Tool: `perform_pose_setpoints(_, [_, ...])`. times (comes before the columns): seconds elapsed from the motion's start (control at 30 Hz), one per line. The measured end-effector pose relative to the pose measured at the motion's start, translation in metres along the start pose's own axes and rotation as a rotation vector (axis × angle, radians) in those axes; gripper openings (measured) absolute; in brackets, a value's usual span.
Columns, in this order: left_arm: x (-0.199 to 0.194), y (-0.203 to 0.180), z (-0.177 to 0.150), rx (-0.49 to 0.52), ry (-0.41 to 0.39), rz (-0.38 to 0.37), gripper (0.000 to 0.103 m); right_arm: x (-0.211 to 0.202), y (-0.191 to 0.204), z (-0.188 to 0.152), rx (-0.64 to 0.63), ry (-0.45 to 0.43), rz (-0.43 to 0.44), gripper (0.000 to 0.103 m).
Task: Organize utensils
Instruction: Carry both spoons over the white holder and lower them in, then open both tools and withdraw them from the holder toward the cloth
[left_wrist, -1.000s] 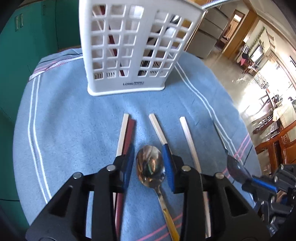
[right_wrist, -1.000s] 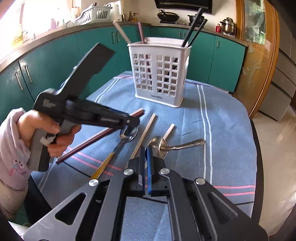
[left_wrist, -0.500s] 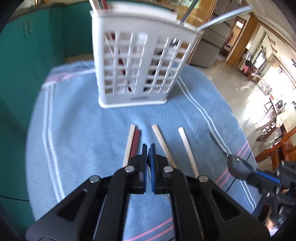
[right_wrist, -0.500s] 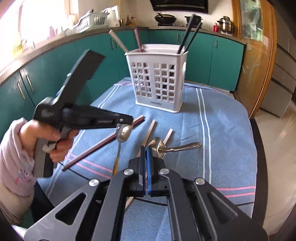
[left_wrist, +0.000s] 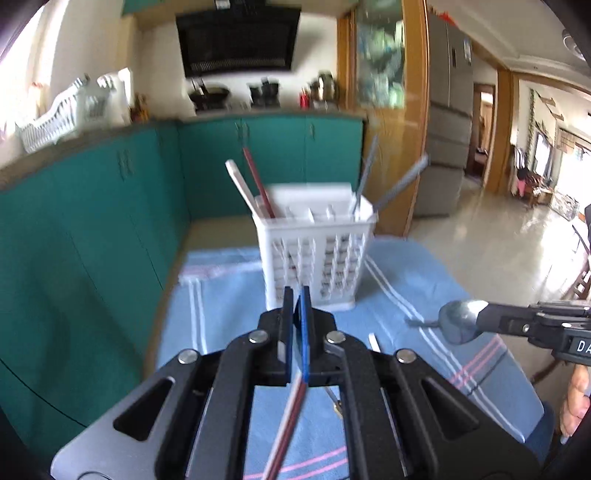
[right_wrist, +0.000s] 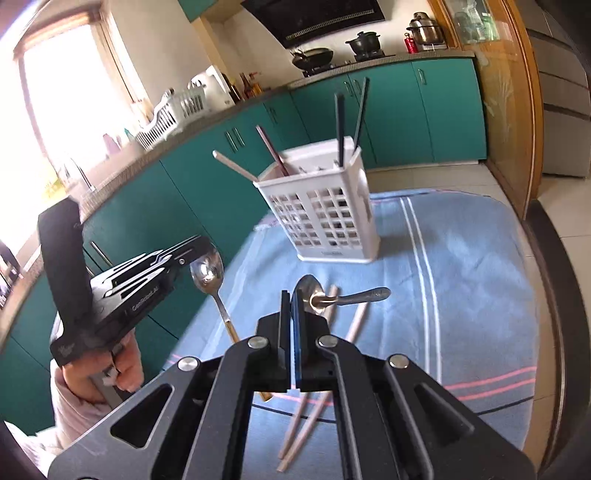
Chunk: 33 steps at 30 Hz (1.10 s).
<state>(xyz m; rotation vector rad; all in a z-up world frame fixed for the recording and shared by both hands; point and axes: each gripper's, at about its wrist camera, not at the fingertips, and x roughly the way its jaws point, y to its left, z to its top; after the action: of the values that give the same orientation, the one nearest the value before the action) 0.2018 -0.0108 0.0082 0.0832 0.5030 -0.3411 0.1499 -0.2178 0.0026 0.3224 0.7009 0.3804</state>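
The basket (right_wrist: 325, 218) stands on the cloth (right_wrist: 461, 280) at the far side of the table, with sticks (right_wrist: 338, 129) poking out of it. Nearer, more sticks (right_wrist: 356, 321) lie flat on the cloth. The left claw (right_wrist: 201, 251) holds a spoon (right_wrist: 208, 271) up at the left. The right claw (right_wrist: 291, 299) holds another spoon (right_wrist: 345, 297) in front of the basket.

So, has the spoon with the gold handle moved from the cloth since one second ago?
Yes. The gold-handled spoon is lifted off the blue cloth, held by the left gripper.
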Motion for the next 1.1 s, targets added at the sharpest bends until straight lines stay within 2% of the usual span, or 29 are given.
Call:
perform_pose_setpoints(0.23, [-0.035, 0.015, 0.032, -0.039, -0.148, 0.057, 0.003, -0.004, 0.009, 0.025, 0.058, -0.019, 0.091, 0.002])
perform_pose_setpoints(0.37, [-0.055, 0.024, 0.068, -0.063, -0.271, 0.088, 0.003, -0.009, 0.017, 0.052, 0.088, -0.035, 0.175, 0.002])
perform_pose_setpoints(0.5, [-0.065, 0.026, 0.111, -0.062, -0.382, 0.145, 0.003, -0.023, 0.039, 0.097, 0.044, -0.109, 0.193, 0.002])
perform_pose_setpoints(0.6, [-0.049, 0.013, 0.142, 0.02, -0.465, 0.268, 0.003, -0.02, 0.041, 0.128, 0.058, -0.127, 0.206, 0.002])
perform_pose_setpoints(0.73, [-0.004, 0.001, 0.159, 0.088, -0.461, 0.364, 0.004, 0.007, 0.022, 0.164, 0.152, -0.088, 0.245, 0.002])
perform_pose_setpoints(0.8, [0.014, -0.004, 0.158, 0.119, -0.447, 0.386, 0.004, 0.028, 0.008, 0.174, 0.192, -0.051, 0.208, 0.002])
perform_pose_setpoints(0.9, [0.049, -0.009, 0.153, 0.14, -0.39, 0.396, 0.004, 0.059, -0.009, 0.176, 0.221, 0.01, 0.134, 0.002])
perform_pose_setpoints(1.1, [0.1, -0.015, 0.131, 0.195, -0.306, 0.417, 0.004, 0.1, -0.028, 0.166, 0.245, 0.106, 0.063, 0.001])
